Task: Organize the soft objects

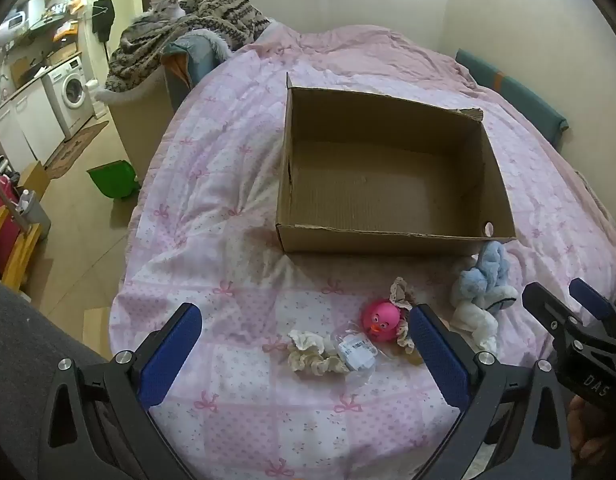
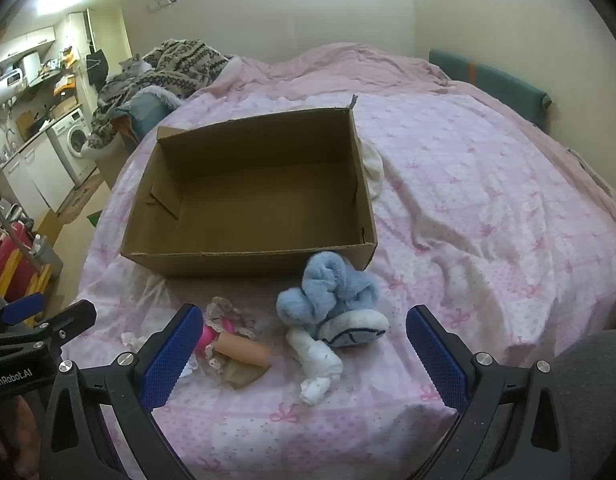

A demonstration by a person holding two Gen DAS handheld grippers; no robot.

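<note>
Left wrist view: both grippers, left gripper point(image 1: 304, 354) and right gripper point(image 2: 304, 354), hover fingers wide, empty, over the bed point(image 1: 236, 184); cardboard box point(image 1: 387, 240) sits behind pink toy point(image 1: 381, 317), blue plush point(image 2: 331, 292).

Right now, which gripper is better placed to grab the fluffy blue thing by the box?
Right. The right gripper is open and faces the blue plush; the left gripper faces the pink duck.
</note>
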